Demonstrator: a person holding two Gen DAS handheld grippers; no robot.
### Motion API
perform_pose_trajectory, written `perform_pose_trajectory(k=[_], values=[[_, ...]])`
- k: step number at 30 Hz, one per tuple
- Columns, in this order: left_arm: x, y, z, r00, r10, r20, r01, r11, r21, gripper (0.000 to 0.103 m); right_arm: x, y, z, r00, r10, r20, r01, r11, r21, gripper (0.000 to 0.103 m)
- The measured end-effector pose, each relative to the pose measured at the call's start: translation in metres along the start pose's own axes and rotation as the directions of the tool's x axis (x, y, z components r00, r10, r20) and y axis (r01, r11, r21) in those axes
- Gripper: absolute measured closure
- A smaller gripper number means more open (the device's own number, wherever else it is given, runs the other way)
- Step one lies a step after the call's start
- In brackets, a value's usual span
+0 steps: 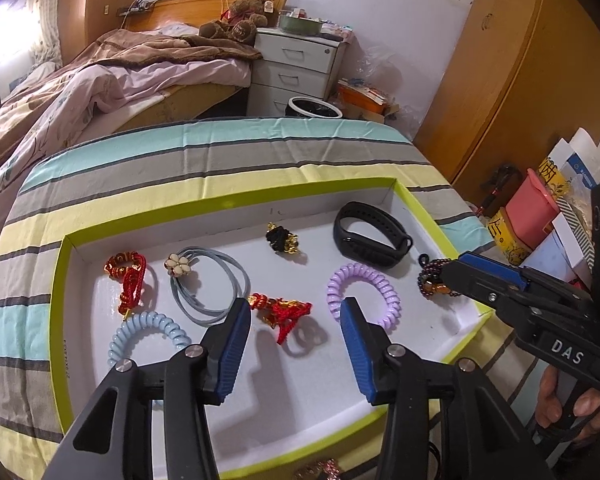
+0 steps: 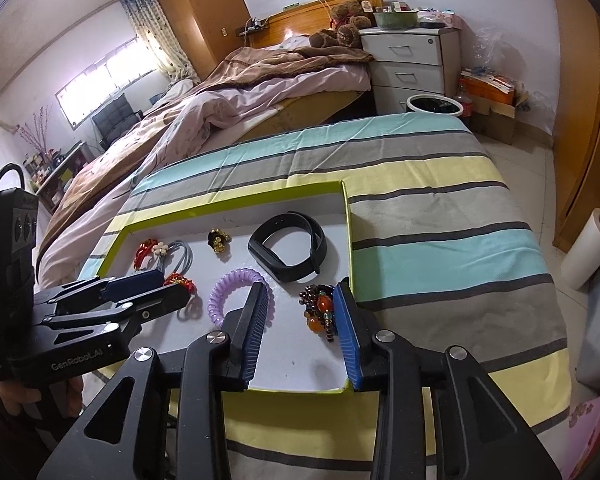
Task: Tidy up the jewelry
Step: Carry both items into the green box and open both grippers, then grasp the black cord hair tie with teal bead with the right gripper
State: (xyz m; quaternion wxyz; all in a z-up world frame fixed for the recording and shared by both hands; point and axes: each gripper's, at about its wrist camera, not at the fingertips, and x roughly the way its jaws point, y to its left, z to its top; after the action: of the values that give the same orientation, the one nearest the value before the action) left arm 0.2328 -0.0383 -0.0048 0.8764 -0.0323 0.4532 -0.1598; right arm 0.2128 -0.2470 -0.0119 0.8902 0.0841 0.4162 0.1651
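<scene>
A shallow tray (image 1: pixel 58 280) with a lime rim sat on a striped cloth (image 1: pixel 220 160), and the jewelry lay spread on its white floor. Near the left edge lay a red knot charm (image 1: pixel 129 276), and toward the near-left corner a blue coil tie (image 1: pixel 150 338). Just right of the charm was a grey band (image 1: pixel 212 284) with a cream flower, its loops reaching toward the middle. A second red knot (image 1: pixel 282 312) lay at the centre of the floor, directly between the left gripper's fingers in its own view.

The left gripper (image 1: pixel 296 322) hung over the near part of the tray, its jaws spread wide and holding nothing. Toward the far edge sat a small black-and-gold piece (image 1: pixel 282 238), with a black wristband (image 1: pixel 370 240) in the far-right corner. A purple coil tie (image 1: pixel 362 294) lay nearer, right of centre (the left gripper's right finger overlapped its lower rim in that view).

By the right edge lay a beaded bracelet (image 2: pixel 320 308) of dark and orange beads. The right gripper (image 2: pixel 300 294) was lowered around it, jaws parted on either side, the right finger (image 2: pixel 346 320) just beside the beads at the tray's right wall; whether it touched them could not be told. Nothing was gripped.
</scene>
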Motion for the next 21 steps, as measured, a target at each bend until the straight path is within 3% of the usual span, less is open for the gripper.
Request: perform_pose_trajectory(k=[21], values=[[-0.058,-0.014,-0.027,0.997,0.027,0.07,-0.027,1.0,-0.003,0.056,-0.037,0.016,-0.015,0.997,0.002,0.075,-0.003,1.0,0.005,0.066]])
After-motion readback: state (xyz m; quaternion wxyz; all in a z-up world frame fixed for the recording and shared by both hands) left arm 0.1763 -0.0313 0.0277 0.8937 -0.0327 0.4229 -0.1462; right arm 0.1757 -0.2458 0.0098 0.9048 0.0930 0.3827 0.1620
